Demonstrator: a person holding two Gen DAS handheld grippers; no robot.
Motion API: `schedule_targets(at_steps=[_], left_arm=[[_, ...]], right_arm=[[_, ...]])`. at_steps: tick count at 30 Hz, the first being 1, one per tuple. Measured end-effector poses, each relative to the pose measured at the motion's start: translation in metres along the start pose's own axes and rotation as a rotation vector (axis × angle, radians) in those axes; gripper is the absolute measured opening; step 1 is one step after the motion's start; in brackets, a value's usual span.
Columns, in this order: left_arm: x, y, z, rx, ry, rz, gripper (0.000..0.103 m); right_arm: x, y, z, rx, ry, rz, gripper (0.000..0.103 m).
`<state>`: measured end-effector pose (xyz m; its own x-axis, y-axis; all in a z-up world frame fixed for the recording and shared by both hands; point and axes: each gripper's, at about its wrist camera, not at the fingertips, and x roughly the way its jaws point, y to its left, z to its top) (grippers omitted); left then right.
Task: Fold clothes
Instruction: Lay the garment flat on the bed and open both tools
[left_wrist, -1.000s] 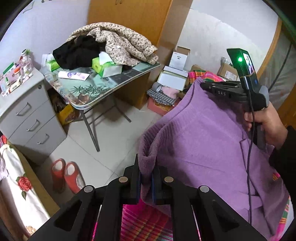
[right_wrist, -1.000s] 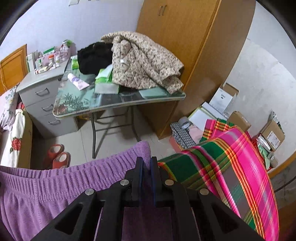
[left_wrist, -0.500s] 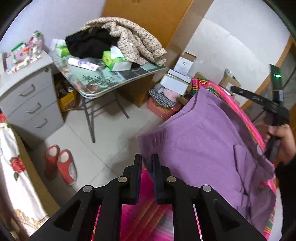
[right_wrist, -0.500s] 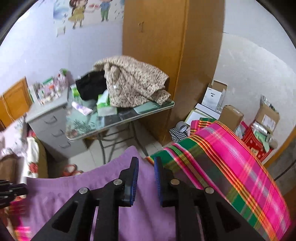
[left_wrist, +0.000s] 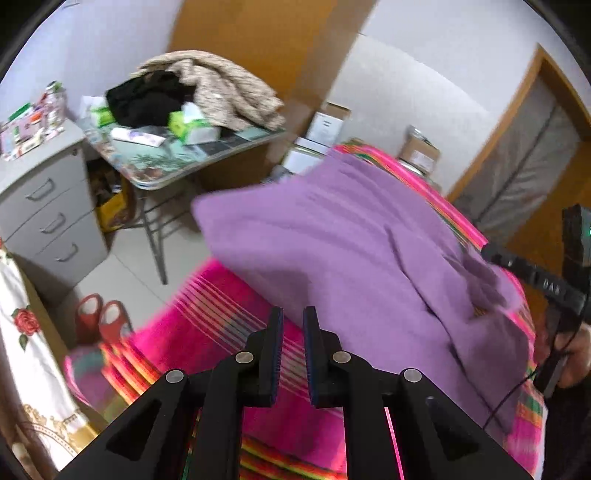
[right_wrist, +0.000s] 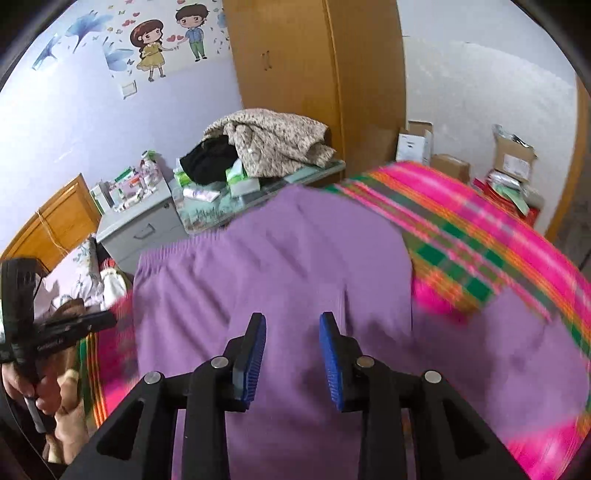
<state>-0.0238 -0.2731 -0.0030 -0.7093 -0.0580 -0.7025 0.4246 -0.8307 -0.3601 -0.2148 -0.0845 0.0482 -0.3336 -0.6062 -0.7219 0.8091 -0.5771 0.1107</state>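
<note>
Left wrist view: we have let go of the purple garment (left_wrist: 332, 236), which now lies on the striped bed cover (left_wrist: 207, 325); left tongs (left_wrist: 293, 325) nearly together and empty, right tongs (right_wrist: 291, 332) opening, empty

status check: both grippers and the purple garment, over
Left gripper narrow gap, nothing in it. Right gripper jaws opening, nothing between them. Purple garment lying on plaid blanket, released. Nothing in the way.
</note>
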Motion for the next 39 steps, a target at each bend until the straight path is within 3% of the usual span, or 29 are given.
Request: schedule_targets(at_steps=[6, 11, 17, 18, 20, 21, 25, 31, 39], left_arm=[[0.004, -0.026, -0.022, 0.042, 0.052, -0.050, 0.012], [0.002, -0.033, -0.031, 0.049, 0.068, -0.058, 0.012], [-0.006, -0.029, -0.042, 0.037, 0.075, -0.045, 0.012], [-0.006, -0.028, -0.042, 0.035, 0.076, -0.044, 0.012], [-0.007, -0.026, -0.043, 0.032, 0.077, -0.041, 0.012], [-0.008, -0.026, -0.043, 0.031, 0.076, -0.041, 0.012], [-0.008, -0.027, -0.044, 0.034, 0.078, -0.045, 0.012], [-0.009, -0.035, -0.045, 0.048, 0.078, -0.068, 0.012], [-0.025, -0.051, -0.055, 0.083, 0.062, -0.106, 0.012]], right_arm=[[-0.011, 0.041, -0.040, -0.111, 0.012, -0.043, 0.038], [0.005, 0.064, -0.038, -0.181, 0.021, -0.059, 0.039], [0.035, 0.068, -0.035, -0.190, 0.103, -0.048, 0.039], [0.038, 0.066, -0.035, -0.186, 0.118, -0.049, 0.038], [0.040, 0.061, -0.035, -0.165, 0.132, -0.045, 0.024], [0.038, 0.057, -0.036, -0.144, 0.126, -0.038, 0.012], [0.023, 0.043, -0.039, -0.069, 0.087, -0.008, 0.007], [-0.021, 0.025, -0.048, 0.034, 0.006, 0.008, 0.006], [-0.116, -0.020, -0.083, 0.264, -0.181, -0.042, 0.006]])
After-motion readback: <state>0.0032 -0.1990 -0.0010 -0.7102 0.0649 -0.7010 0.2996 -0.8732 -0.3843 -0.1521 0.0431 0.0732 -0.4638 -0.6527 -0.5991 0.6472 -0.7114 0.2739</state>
